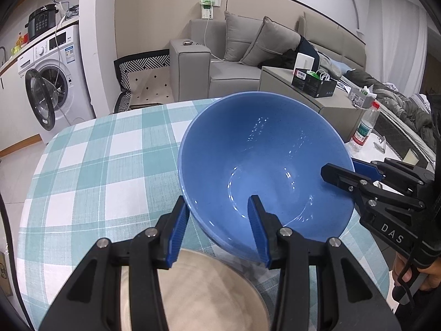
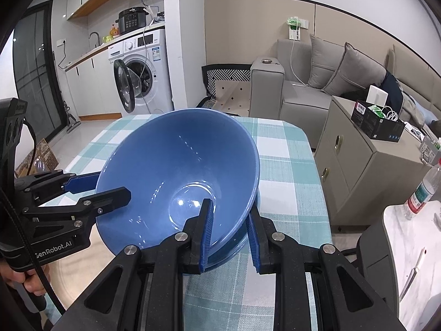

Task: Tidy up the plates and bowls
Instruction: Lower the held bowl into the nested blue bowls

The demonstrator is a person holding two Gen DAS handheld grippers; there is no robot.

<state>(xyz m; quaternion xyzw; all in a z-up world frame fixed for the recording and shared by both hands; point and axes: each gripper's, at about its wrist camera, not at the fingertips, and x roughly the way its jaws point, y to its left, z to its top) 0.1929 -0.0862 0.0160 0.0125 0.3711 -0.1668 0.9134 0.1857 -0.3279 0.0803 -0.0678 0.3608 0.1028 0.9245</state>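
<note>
Left claw (image 1: 220,229) astride the near rim of the blue bowl (image 1: 264,165), one finger inside, one outside; jaws look set fairly wide, with the outer pad beside the wall, so firm grip not confirmed. Right claw (image 2: 228,234) likewise astride the opposite rim, inner finger within the bowl and outer finger against the outside wall, apparently clamped on it. Bowl held between both claws above the counter (image 1: 104,165) with its checked cloth, tilted rather than level, mouth opening upward and toward the sofa side of the room in the left wrist view. No true long axis, being round; axis through the mouth and base leaning away from vertical. Beige plate (image 1: 198,289) lying on the counter directly below the left claw, near edge out of view. Right wrist view suggests a second blue rim just beneath the held bowl, not certain. Judged progress: early to middle, bowl in hand and not yet set down; stacking or placing of bowl and plate remaining. No other crockery visible.
</note>
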